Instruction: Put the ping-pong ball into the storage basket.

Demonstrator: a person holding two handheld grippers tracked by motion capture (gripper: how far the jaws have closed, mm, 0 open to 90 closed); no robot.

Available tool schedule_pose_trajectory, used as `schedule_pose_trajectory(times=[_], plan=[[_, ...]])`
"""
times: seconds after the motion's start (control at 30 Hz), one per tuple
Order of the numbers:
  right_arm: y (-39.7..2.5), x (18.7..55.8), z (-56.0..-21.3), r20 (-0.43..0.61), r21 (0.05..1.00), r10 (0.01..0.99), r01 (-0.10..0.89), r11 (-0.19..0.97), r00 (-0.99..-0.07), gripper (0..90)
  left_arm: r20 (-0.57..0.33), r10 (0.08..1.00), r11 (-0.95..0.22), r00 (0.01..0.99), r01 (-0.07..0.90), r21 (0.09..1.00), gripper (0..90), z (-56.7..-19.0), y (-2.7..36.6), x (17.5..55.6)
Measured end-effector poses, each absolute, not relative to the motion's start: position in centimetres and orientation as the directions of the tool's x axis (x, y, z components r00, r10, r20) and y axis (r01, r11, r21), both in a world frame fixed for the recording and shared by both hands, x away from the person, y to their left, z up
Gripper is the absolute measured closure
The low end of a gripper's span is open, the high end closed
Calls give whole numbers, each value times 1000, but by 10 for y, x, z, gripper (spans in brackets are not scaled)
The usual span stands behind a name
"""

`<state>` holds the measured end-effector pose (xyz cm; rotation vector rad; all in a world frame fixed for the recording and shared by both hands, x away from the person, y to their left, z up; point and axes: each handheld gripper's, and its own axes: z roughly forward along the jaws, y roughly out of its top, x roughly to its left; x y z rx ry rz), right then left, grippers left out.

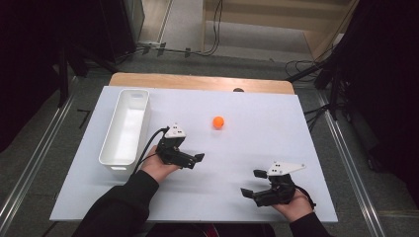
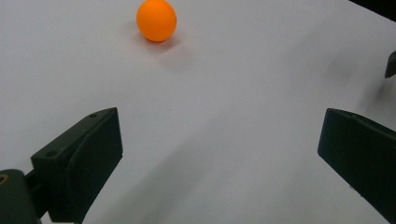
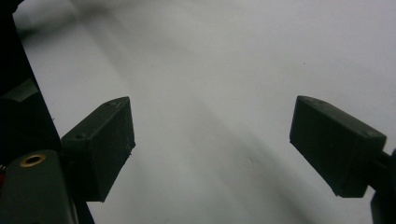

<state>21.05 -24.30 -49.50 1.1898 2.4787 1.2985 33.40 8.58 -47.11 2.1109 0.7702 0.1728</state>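
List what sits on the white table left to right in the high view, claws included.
White bin → left claw → orange ball → right claw. Both claws are open and empty; the ball lies apart from everything on the white table.
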Motion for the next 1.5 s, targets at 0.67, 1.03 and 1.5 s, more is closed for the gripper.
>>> schedule_pose_trajectory(times=[0.67, 1.03, 1.5], plan=[[-244, 210, -494, 243, 736, 684, 590, 331, -688, 127, -125, 583, -447, 803, 445, 776, 35, -465, 62, 356], [-244, 209, -495, 246, 732, 684, 594, 334, -687, 127, -136, 583, -441, 801, 452, 775, 35, -464, 50, 367], [-244, 209, -495, 243, 732, 688, 595, 333, -684, 127, -124, 586, -440, 801, 443, 781, 35, -459, 41, 382]])
